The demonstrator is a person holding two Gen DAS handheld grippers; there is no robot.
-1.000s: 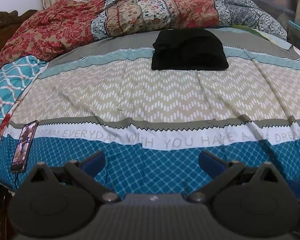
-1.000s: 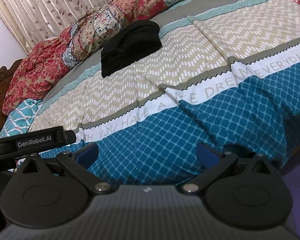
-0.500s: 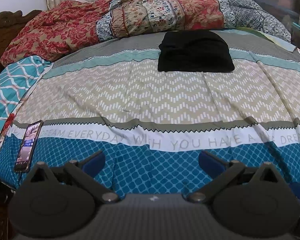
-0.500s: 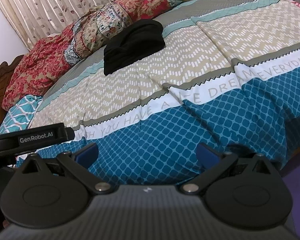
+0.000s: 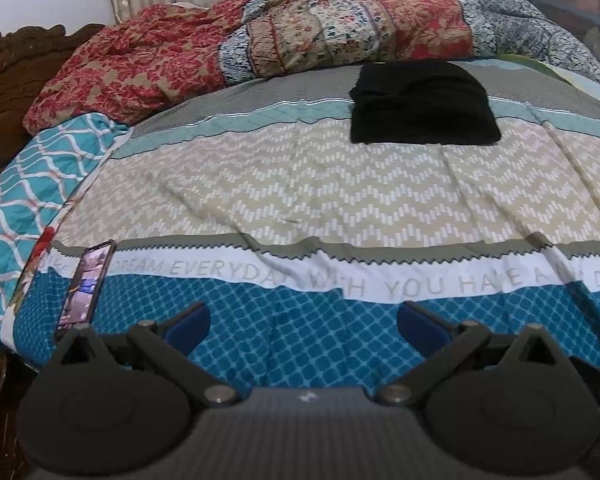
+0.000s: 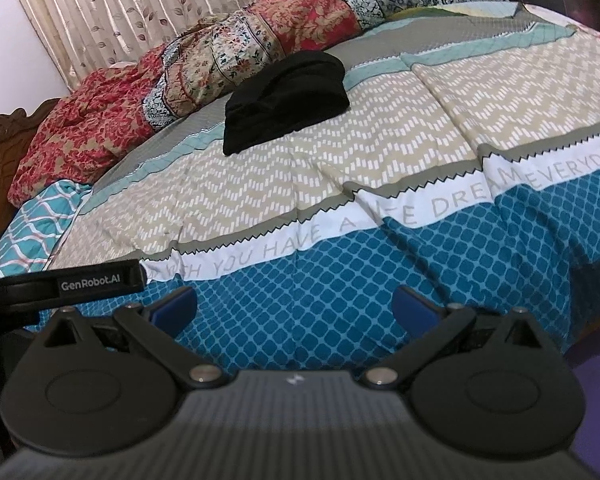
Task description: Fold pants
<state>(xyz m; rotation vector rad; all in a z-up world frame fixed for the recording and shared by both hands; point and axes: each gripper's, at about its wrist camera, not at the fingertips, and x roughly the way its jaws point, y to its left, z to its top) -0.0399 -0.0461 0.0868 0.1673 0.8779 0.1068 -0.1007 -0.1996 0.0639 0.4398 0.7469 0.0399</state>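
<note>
- Bed [image 5: 300, 184] under a patterned cover, rumpled quilts [image 5: 300, 36] heaped along its far edge.
- Black pants [image 5: 422, 104] lying as a compact folded bundle near the far edge, right of centre, just in front of the quilts.
- Phone [image 5: 85, 286] at the near left corner.
- Left gripper [image 5: 303, 322] and right gripper [image 6: 294, 306] both spread wide, empty, held over the near edge, well apart from the pants.
- Judged: folding apparently finished or a fresh round unstarted; next move calls for a long reach across to the bundle.
</note>
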